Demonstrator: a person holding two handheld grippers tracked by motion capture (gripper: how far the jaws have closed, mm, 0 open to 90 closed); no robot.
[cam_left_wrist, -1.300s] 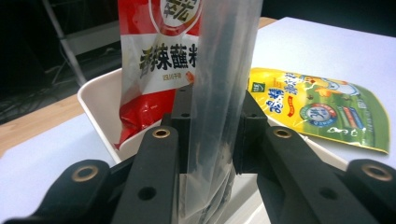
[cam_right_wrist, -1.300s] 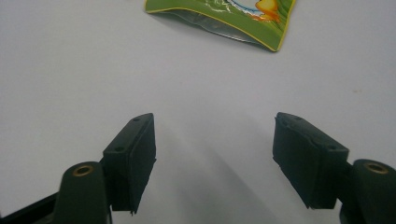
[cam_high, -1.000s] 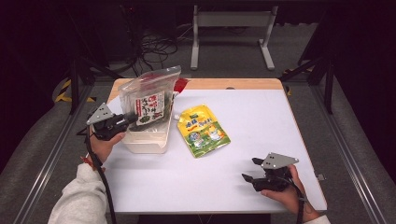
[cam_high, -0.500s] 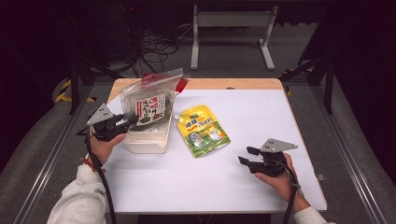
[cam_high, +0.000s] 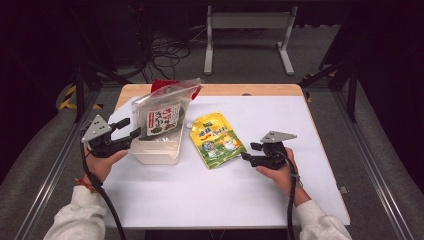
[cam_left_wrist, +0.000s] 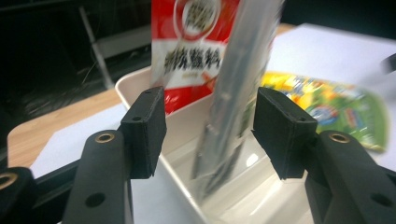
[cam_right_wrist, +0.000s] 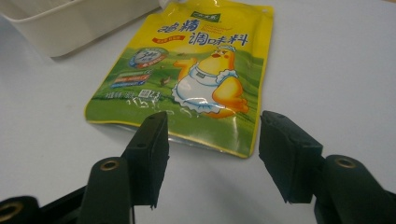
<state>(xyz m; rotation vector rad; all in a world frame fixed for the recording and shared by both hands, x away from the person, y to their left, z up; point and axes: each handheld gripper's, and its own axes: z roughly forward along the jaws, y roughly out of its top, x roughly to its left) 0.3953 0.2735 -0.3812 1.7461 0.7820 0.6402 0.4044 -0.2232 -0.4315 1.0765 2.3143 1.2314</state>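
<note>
Yellow-green flat seasoning pouch (cam_high: 216, 140) lies on the white worktop (cam_high: 200, 195), just beside the shallow white plastic bin (cam_high: 155, 150). Two packets stand in that bin: one clear seaweed bag (cam_high: 160, 117), one red pouch (cam_left_wrist: 196, 42). Right gripper (cam_right_wrist: 212, 154), fingers spread, sits near the pouch's lower edge. Left gripper (cam_left_wrist: 210, 135), fingers just opening, straddles the clear bag without pinching it.

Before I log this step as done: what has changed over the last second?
The left gripper has just opened its jaws off the clear seaweed bag, which now stands released in the white tub. The right gripper has slid left toward the yellow pouch, its jaws open, short of the pouch's edge. Tub, pouch and red packet stayed put.
</note>
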